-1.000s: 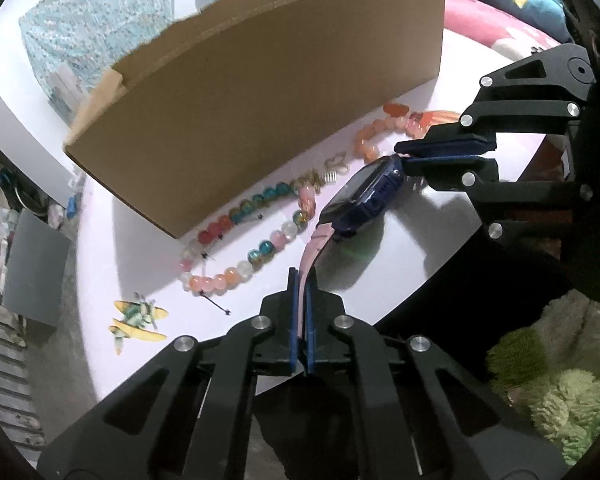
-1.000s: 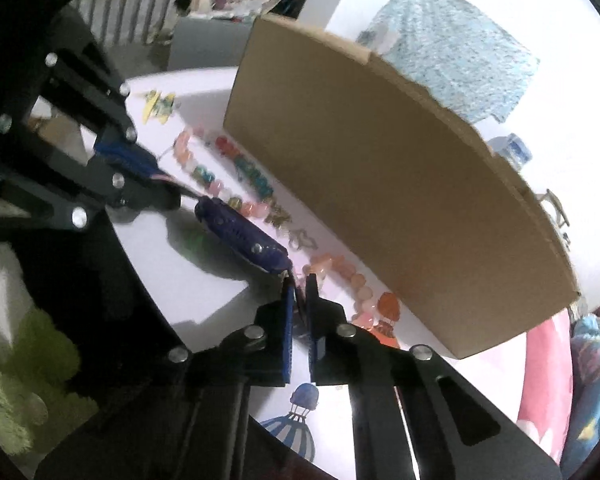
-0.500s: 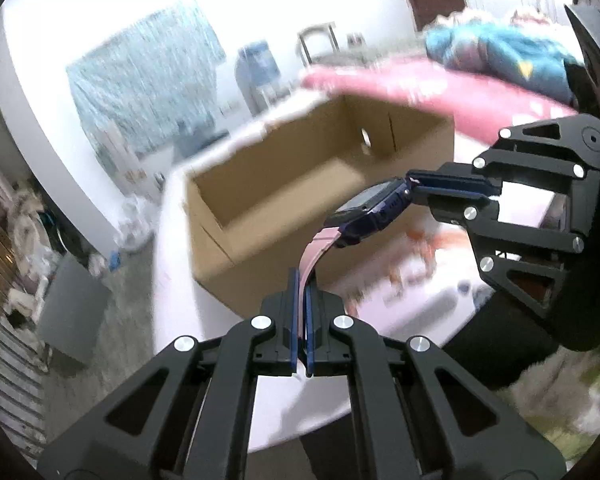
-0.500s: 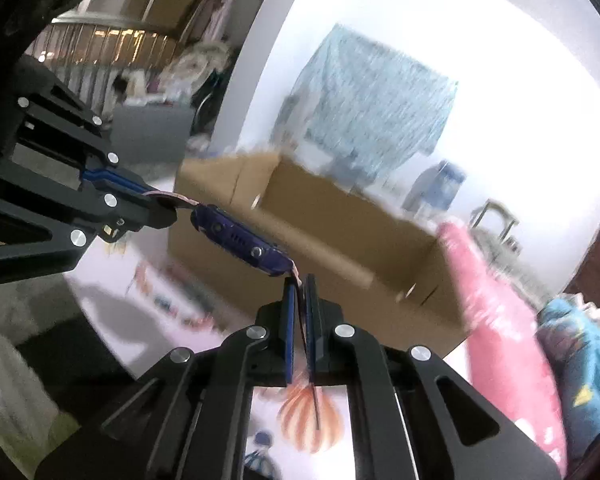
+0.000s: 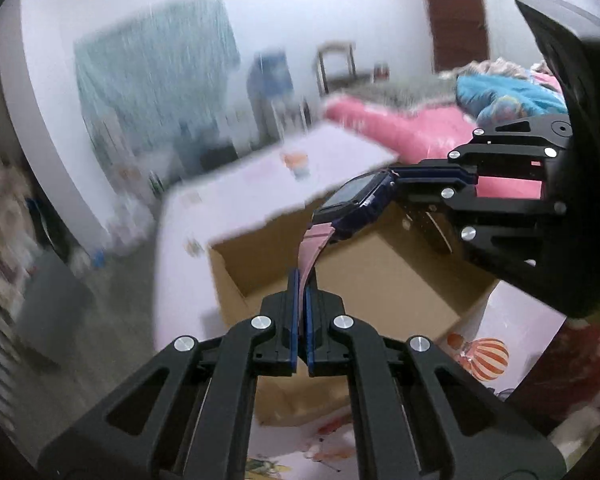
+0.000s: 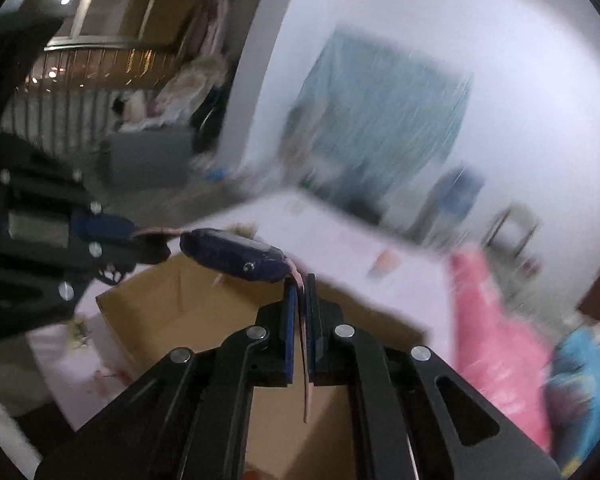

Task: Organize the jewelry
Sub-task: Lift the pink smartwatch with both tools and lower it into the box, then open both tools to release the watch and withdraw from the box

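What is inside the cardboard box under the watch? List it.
Only bare brown floor and walls show inside the cardboard box. The watch, held by the left gripper and right gripper, and both grippers cover part of the interior; nothing can be told there.

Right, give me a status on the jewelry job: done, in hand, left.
Done: nothing visibly in the cardboard box yet; what shows of its inside looks bare. In hand: the watch hangs above the open box, one pink strap end pinched by the left gripper, the other by the right gripper. Left: releasing it; other jewelry is too blurred to count.
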